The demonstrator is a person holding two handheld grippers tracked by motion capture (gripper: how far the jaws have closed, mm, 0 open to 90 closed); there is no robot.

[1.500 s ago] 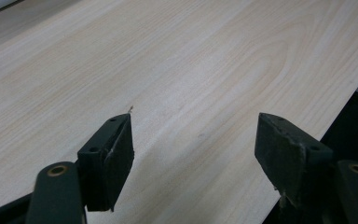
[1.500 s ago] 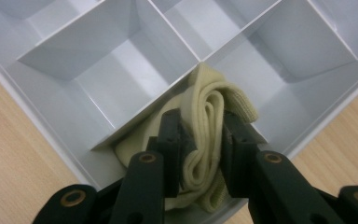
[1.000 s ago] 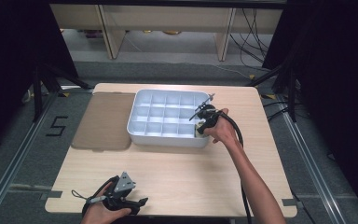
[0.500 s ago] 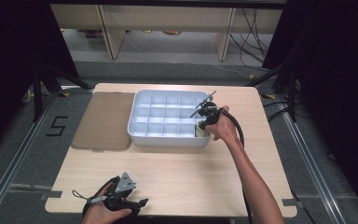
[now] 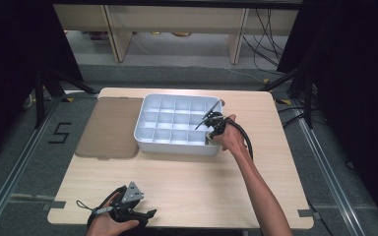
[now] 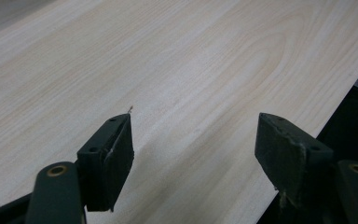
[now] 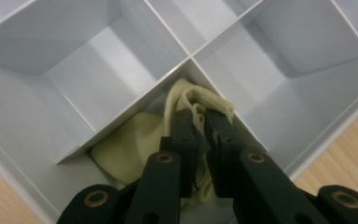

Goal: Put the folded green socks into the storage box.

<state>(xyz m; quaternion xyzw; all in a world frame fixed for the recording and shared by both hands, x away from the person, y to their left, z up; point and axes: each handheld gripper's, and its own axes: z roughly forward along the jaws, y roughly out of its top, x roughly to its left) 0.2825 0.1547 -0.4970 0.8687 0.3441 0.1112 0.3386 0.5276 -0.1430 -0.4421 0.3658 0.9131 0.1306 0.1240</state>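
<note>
— What do you see from above?

— My right gripper (image 5: pixel 210 129) is down in the white tray (image 5: pixel 147 129), in the corner cell nearest my right hand. My left gripper (image 5: pixel 128 206) rests near the table's (image 5: pixel 202 182) front edge, well apart from the tray. A brown lid (image 5: pixel 109 127) lies flat just beside the tray, on its left.

— And along your left gripper (image 6: pixel 193 149)?

— Jaws wide, nothing between them, just bare wood (image 6: pixel 168 70) under them.

— Along the right one?

— My right gripper (image 7: pixel 200 135) has just been closing, and the jaws now stand narrow, pinched on a cream sock (image 7: pixel 186 100) bunched in that corner cell, against the dividers (image 7: pixel 135 109). The ribbed cuff pokes up past my fingertips; the rest lies crumpled on the cell floor beside them.

— How would you do this well?

— I'd say keep the squeeze firm on the folded cloth, then lift straight up, clear of the dividers, so the sock doesn't snag and the tray doesn't tip or slide. If only one layer is caught it may slip, so I'd go slowly.
</note>
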